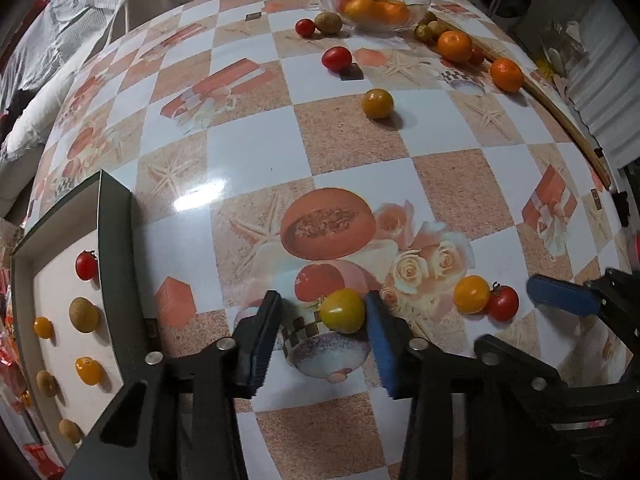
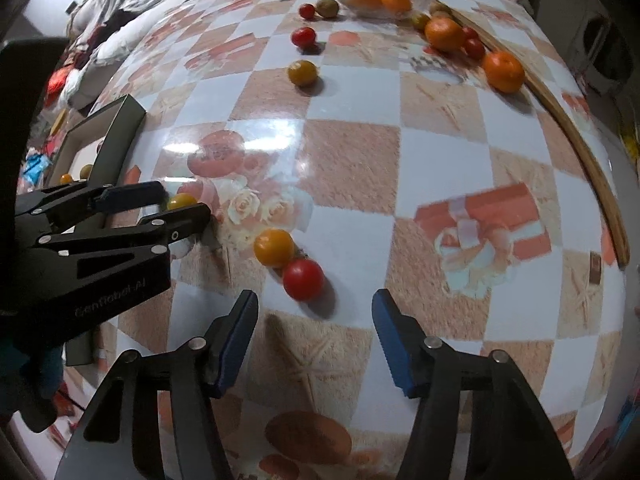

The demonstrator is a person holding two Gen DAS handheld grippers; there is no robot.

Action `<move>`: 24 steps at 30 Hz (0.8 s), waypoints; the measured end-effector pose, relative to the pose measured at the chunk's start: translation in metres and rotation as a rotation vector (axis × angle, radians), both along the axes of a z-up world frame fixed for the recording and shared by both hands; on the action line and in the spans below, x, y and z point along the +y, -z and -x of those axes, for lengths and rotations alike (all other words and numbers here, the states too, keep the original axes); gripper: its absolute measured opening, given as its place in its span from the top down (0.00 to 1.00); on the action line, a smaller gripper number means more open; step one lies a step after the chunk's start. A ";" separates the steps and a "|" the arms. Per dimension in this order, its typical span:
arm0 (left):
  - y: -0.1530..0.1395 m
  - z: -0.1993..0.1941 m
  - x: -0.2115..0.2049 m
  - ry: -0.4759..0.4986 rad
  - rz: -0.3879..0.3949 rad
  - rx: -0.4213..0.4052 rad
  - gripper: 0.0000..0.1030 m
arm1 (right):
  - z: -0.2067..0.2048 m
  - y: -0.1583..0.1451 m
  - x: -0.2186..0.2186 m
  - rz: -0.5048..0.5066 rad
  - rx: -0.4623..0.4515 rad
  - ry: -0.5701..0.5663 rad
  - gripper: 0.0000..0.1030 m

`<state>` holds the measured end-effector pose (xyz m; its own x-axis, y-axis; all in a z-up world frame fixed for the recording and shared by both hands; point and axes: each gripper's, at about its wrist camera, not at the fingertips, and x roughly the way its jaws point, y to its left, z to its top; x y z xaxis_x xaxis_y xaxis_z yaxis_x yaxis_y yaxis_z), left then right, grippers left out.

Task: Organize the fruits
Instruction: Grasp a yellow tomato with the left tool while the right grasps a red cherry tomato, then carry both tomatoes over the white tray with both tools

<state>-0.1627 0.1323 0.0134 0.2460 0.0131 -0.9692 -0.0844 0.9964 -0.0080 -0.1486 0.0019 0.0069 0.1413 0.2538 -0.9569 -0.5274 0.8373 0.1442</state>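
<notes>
Fruits lie scattered on the table (image 1: 256,152); several sit in the tray (image 1: 116,240) at left. Yellow tomato (image 1: 343,310), small, smooth, soft-skinned, sits between the left gripper's (image 1: 320,336) wide jaws, touching the right one; grip its middle gently. Right gripper (image 2: 314,344) gapes near a red tomato (image 2: 304,279).

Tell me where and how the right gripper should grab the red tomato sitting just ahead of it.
Grip the red tomato across its round middle, coming straight in from the near side with the right gripper, whose jaws stand open wider than the fruit. The orange-yellow tomato touches its far-left side, so probably close left to right, low near the table, avoiding that neighbour.
</notes>
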 end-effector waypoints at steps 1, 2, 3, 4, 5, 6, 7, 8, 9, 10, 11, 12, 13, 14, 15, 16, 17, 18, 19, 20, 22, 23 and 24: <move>0.000 0.000 0.000 0.001 0.003 0.000 0.61 | -0.001 0.000 0.003 0.000 -0.008 -0.008 0.42; 0.000 0.000 0.000 0.001 0.004 0.001 0.62 | -0.002 0.000 0.004 0.001 -0.013 -0.013 0.45; 0.000 0.000 0.001 -0.001 0.006 0.001 0.62 | -0.002 0.000 0.006 0.003 -0.016 -0.016 0.49; 0.000 -0.001 0.002 -0.004 0.009 0.002 0.65 | -0.002 0.000 0.008 0.010 -0.022 -0.022 0.52; 0.000 -0.001 0.002 -0.005 0.012 0.002 0.67 | -0.002 0.000 0.009 0.017 -0.026 -0.025 0.60; -0.001 -0.001 0.002 -0.007 0.015 0.002 0.68 | -0.002 0.000 0.009 0.022 -0.028 -0.026 0.65; -0.001 -0.001 0.003 -0.009 0.021 0.003 0.68 | -0.002 0.000 0.008 0.020 -0.025 -0.025 0.67; -0.001 -0.001 0.004 -0.013 0.029 0.003 0.72 | -0.003 0.000 0.007 0.013 -0.015 -0.022 0.72; -0.002 -0.001 0.005 -0.015 0.037 0.004 0.78 | -0.004 0.000 0.005 0.007 -0.005 -0.017 0.77; -0.002 0.000 0.006 -0.018 0.043 0.004 0.78 | -0.005 0.000 0.003 -0.004 0.009 -0.009 0.78; -0.004 0.000 0.008 -0.027 0.060 0.003 0.78 | -0.006 -0.001 0.001 -0.017 0.024 0.006 0.78; -0.005 0.001 0.008 -0.031 0.069 0.001 0.78 | -0.007 -0.001 -0.001 -0.024 0.031 0.016 0.78; -0.007 0.002 0.009 -0.035 0.077 -0.002 0.78 | -0.008 -0.003 -0.003 -0.032 0.038 0.031 0.78; -0.008 0.002 0.009 -0.036 0.079 -0.005 0.78 | -0.009 -0.004 -0.005 -0.038 0.043 0.040 0.78; -0.011 0.003 0.010 -0.036 0.085 -0.012 0.78 | -0.009 -0.005 -0.006 -0.043 0.045 0.046 0.78; -0.012 0.004 0.011 -0.037 0.090 -0.015 0.78 | -0.010 -0.006 -0.008 -0.048 0.048 0.054 0.78; -0.015 0.005 0.012 -0.039 0.097 -0.019 0.78 | -0.010 -0.008 -0.009 -0.054 0.053 0.064 0.78; -0.018 0.006 0.013 -0.042 0.103 -0.024 0.78 | -0.011 -0.009 -0.010 -0.059 0.058 0.071 0.78; -0.020 0.007 0.014 -0.043 0.108 -0.027 0.78 | -0.012 -0.011 -0.011 -0.066 0.063 0.082 0.78; -0.024 0.009 0.015 -0.047 0.115 -0.032 0.78 | -0.012 -0.013 -0.012 -0.070 0.065 0.088 0.78; -0.028 0.010 0.018 -0.053 0.120 -0.038 0.78 | -0.014 -0.016 -0.012 -0.079 0.069 0.098 0.78; -0.031 0.011 0.020 -0.056 0.122 -0.041 0.78 | -0.014 -0.018 -0.011 -0.084 0.070 0.100 0.78; -0.033 0.013 0.022 -0.060 0.122 -0.045 0.78 | -0.014 -0.019 -0.010 -0.086 0.070 0.100 0.78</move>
<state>-0.1755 0.1545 0.0467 0.2913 -0.0885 -0.9525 -0.1406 0.9809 -0.1341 -0.1342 -0.0086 0.0262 0.1039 0.3235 -0.9405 -0.4280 0.8681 0.2513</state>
